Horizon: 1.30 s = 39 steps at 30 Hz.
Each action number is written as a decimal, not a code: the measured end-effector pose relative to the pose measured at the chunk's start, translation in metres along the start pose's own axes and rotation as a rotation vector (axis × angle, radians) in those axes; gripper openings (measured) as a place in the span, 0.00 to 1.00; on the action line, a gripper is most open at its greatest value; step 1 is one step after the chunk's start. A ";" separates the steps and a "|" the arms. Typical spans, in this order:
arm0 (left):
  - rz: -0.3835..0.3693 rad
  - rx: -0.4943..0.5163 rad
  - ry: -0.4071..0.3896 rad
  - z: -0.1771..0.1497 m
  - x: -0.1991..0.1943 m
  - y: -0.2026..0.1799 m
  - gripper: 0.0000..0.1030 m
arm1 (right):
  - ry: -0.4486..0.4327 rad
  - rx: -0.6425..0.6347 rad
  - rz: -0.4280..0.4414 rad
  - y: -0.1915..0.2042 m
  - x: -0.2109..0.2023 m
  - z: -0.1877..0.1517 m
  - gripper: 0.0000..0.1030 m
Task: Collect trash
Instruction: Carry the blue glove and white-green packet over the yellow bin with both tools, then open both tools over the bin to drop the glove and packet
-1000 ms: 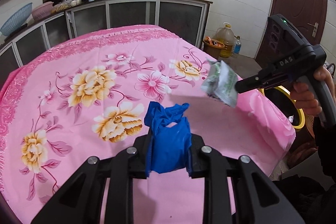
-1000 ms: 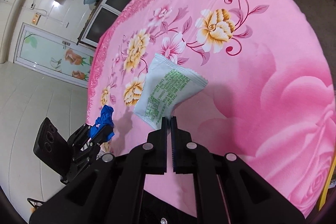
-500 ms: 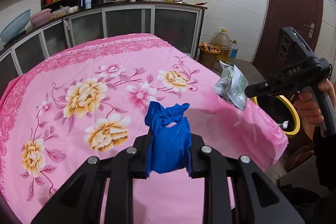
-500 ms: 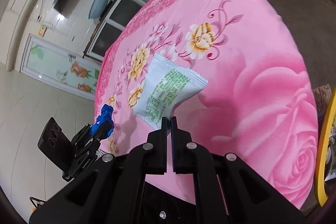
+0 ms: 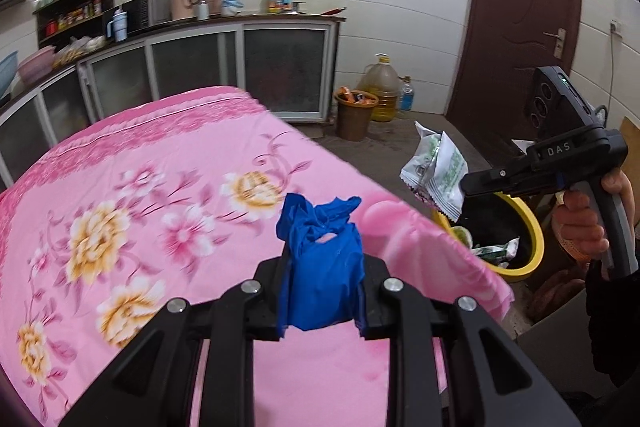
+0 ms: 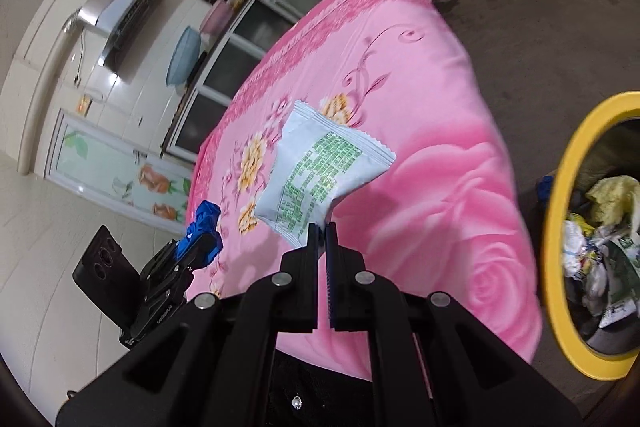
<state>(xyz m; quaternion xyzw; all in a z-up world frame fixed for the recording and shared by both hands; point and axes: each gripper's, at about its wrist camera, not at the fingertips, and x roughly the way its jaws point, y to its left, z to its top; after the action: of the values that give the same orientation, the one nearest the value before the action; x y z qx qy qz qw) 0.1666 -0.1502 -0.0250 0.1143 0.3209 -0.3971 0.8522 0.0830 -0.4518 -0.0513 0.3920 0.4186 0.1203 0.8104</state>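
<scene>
Left gripper (image 5: 322, 281) fingers pinch blue bag (image 5: 320, 267); right gripper (image 6: 322, 227) fingers pinch white wrapper (image 6: 320, 171), yellow-rimmed bin (image 6: 560, 227) to their right.

Crinkled foil wrapper (image 6: 320, 171) (glossy), cloth tablecloth (image 5: 168, 187)

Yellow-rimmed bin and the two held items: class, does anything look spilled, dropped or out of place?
Nothing stands out. The white packet is pinched in the right gripper, the blue bag in the left gripper; the trash visible sits inside the yellow-rimmed bin.
</scene>
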 end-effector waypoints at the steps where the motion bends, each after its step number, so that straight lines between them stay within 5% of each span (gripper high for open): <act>1: -0.017 0.006 0.002 0.004 0.005 -0.007 0.21 | -0.011 0.002 -0.003 -0.004 -0.006 0.000 0.04; 18: -0.162 0.075 -0.019 0.046 0.055 -0.109 0.21 | -0.237 0.120 -0.122 -0.083 -0.118 -0.020 0.04; 39: -0.201 0.174 -0.059 0.079 0.109 -0.218 0.21 | -0.368 0.271 -0.297 -0.173 -0.158 -0.042 0.04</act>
<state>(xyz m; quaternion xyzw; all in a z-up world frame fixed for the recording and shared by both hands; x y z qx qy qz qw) 0.0917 -0.3956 -0.0207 0.1433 0.2700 -0.5098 0.8042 -0.0708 -0.6267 -0.1003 0.4464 0.3295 -0.1300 0.8218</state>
